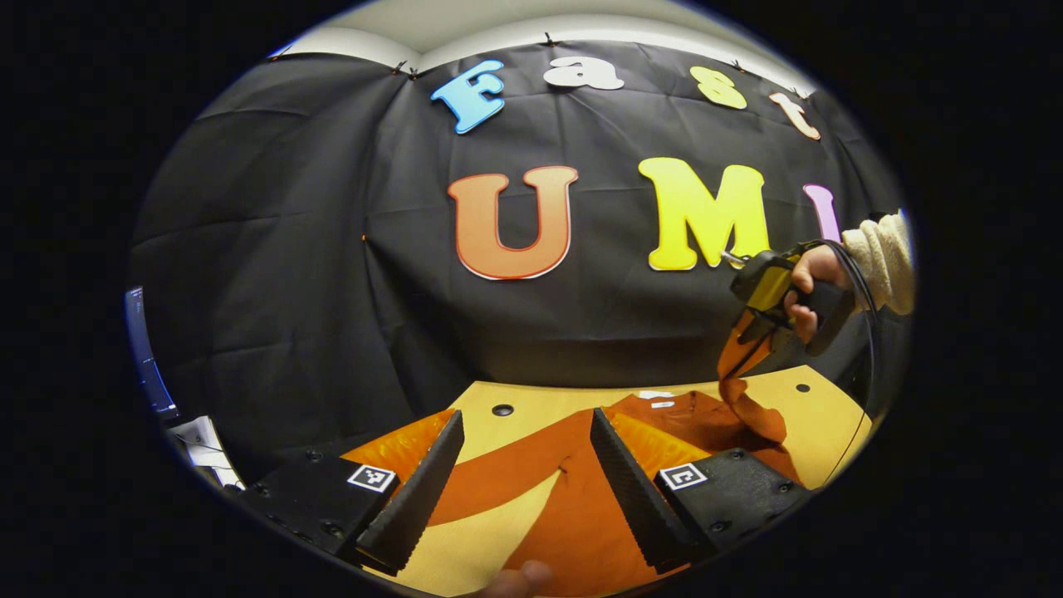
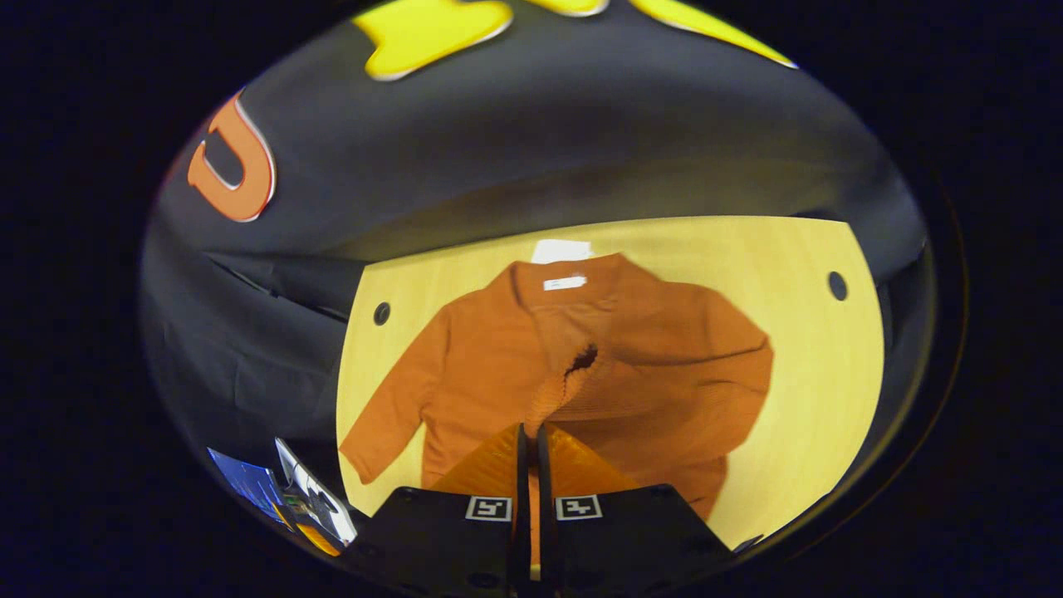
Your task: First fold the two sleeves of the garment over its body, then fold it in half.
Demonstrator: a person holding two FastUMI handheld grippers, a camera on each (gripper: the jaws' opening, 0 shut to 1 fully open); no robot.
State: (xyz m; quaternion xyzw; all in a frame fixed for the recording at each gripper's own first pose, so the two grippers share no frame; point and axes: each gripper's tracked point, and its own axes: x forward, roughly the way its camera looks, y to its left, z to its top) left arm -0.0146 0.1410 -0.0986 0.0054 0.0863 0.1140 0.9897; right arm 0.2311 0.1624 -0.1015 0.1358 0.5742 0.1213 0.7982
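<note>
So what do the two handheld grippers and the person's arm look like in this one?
Each gripper has two black blocks, each bearing a square black-and-white marker, and wedge-shaped jaws with ribbed inner faces: the left gripper and the right gripper. Farther off in the left gripper view, the right one shows a yellow-and-black body, a black handle and a black cable. The sleeve is cream knit.
</note>
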